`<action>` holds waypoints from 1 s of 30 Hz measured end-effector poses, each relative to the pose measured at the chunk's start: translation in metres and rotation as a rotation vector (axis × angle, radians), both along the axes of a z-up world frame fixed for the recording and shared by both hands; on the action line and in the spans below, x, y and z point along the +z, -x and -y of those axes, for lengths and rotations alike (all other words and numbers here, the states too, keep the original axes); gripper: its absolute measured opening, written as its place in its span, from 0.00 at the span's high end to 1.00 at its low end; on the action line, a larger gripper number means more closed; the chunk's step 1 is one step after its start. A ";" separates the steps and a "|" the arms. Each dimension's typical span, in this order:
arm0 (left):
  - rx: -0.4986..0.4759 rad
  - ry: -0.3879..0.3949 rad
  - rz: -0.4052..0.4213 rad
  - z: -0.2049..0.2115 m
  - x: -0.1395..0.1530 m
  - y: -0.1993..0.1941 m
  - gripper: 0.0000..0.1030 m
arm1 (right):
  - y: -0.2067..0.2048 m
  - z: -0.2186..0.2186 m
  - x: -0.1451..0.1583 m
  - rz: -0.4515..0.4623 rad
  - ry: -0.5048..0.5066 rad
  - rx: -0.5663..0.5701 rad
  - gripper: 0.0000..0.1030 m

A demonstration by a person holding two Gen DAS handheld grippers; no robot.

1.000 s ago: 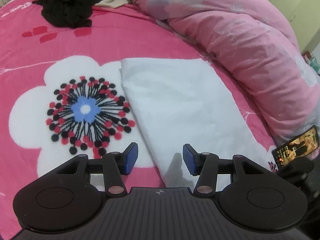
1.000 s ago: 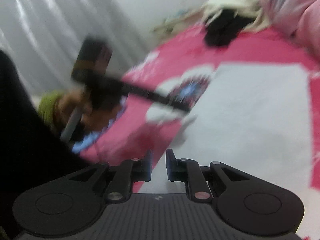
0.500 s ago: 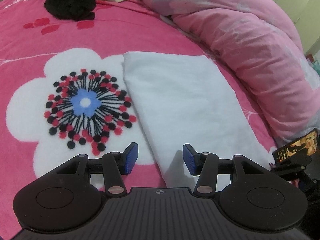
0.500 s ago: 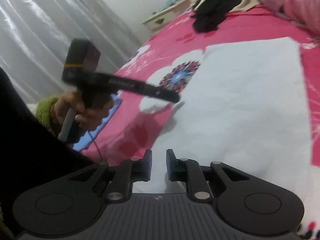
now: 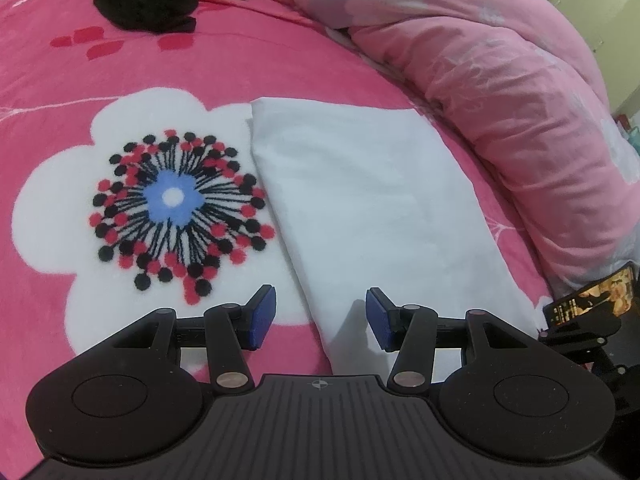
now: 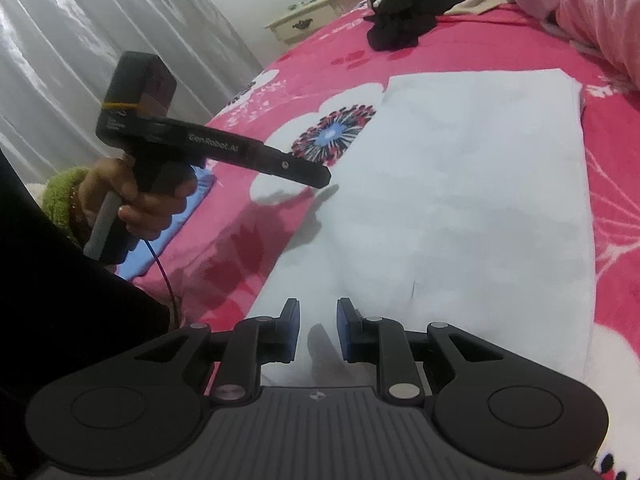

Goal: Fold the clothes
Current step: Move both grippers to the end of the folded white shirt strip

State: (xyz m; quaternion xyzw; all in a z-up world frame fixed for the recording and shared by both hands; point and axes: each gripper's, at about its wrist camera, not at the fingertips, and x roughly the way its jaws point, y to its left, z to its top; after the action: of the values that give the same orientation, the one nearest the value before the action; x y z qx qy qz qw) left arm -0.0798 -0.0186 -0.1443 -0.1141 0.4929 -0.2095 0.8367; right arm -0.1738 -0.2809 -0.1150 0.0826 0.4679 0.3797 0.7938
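Clearly the soft, limp white folded cloth (image 5: 372, 200) wants pinching at its near corners, just ahead of each spread, empty claw, left claw (image 5: 320, 318) and right claw (image 6: 318, 330).

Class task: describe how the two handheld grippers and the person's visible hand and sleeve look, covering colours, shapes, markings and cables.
Both the left gripper and the right gripper are matte black with two round discs, a ribbed centre plate, silver pivot pins and blue finger pads. Seen side-on, the left one has a pistol grip, "GenRobot.AI" lettering, a yellow band and a red cable. The left hand wears a fuzzy green cuff.

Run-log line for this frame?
left gripper: open, empty | right gripper: open, empty | flat white rectangular cloth: ungrasped on pink floral blanket
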 end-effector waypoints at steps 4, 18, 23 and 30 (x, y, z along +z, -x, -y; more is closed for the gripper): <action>0.006 0.001 -0.008 -0.001 -0.001 -0.001 0.50 | 0.001 0.001 0.002 0.004 -0.009 0.002 0.73; 0.015 0.001 -0.011 -0.003 -0.001 -0.002 0.49 | 0.001 0.003 0.009 0.020 -0.030 -0.009 0.71; 0.013 0.000 -0.012 -0.003 -0.001 -0.002 0.49 | 0.002 0.003 0.010 0.018 -0.034 -0.013 0.71; 0.017 0.001 -0.018 -0.003 -0.003 -0.003 0.47 | 0.001 0.004 0.012 0.018 -0.045 -0.014 0.71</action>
State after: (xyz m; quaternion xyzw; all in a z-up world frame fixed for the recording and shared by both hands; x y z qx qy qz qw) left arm -0.0772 -0.0159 -0.1470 -0.1209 0.4994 -0.2017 0.8338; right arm -0.1749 -0.2847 -0.1033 0.1002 0.4515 0.3850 0.7987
